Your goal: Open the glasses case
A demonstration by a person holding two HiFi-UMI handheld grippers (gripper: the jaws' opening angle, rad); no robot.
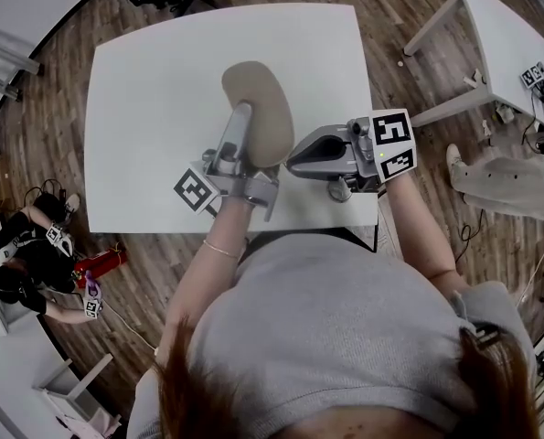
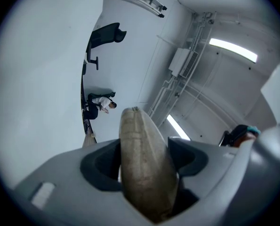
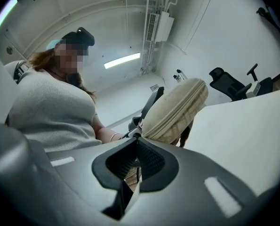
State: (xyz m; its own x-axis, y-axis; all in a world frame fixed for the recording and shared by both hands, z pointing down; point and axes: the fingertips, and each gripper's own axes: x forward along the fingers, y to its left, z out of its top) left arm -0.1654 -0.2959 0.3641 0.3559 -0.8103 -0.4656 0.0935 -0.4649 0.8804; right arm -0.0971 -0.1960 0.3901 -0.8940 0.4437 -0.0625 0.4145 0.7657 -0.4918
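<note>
White table underneath: the left gripper grasps the beige glasses case, while the right gripper, clenched tight, sits just beside the case.

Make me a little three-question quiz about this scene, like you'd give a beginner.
1. Which tool holds the beige case?
A. the left gripper
B. the one in the other hand
C. neither
2. True or false: the jaws of the right gripper stand wide apart.
3. Fill in: the table under the case is coloured ____.

Key: 1 A; 2 false, they are closed together; 3 white.
</note>
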